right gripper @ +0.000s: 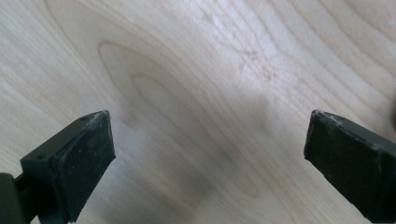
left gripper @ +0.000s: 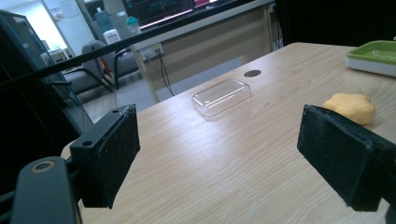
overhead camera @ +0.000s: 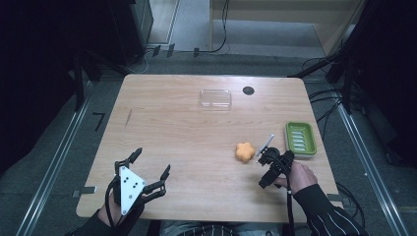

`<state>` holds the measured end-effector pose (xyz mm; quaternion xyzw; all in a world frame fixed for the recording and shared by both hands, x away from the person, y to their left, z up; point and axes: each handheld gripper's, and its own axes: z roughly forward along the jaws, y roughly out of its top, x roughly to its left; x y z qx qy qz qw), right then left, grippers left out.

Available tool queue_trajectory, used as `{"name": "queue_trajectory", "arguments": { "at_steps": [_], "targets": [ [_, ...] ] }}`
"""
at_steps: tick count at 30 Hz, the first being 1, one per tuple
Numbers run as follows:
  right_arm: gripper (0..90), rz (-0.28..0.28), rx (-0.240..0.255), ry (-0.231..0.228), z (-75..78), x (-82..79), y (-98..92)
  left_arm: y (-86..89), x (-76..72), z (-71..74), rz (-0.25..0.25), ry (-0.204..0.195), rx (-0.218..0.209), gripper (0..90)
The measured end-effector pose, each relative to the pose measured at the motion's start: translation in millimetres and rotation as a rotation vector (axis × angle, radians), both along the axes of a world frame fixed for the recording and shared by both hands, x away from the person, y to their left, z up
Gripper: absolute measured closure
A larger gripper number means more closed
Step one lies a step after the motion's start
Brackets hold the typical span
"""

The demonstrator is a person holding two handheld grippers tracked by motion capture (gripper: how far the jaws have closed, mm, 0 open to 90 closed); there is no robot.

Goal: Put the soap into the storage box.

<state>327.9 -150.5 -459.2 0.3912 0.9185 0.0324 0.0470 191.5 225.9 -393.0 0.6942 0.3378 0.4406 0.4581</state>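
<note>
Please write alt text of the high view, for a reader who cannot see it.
A person holds two open grippers over a wooden table: the left gripper near the front left, the right gripper beside an orange flower-shaped object. A green tray sits at the right edge, a clear plastic lid farther back.
</note>
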Motion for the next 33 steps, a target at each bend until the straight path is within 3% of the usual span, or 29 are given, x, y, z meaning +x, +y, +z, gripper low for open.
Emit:
{"name": "queue_trajectory", "arguments": {
  "at_steps": [33],
  "targets": [
    [1.6,0.018,0.034,-0.004,5.4,31.2,26.1,0.6,-0.1,0.1,0.001,0.002,0.004,13.5]
  ]
}}
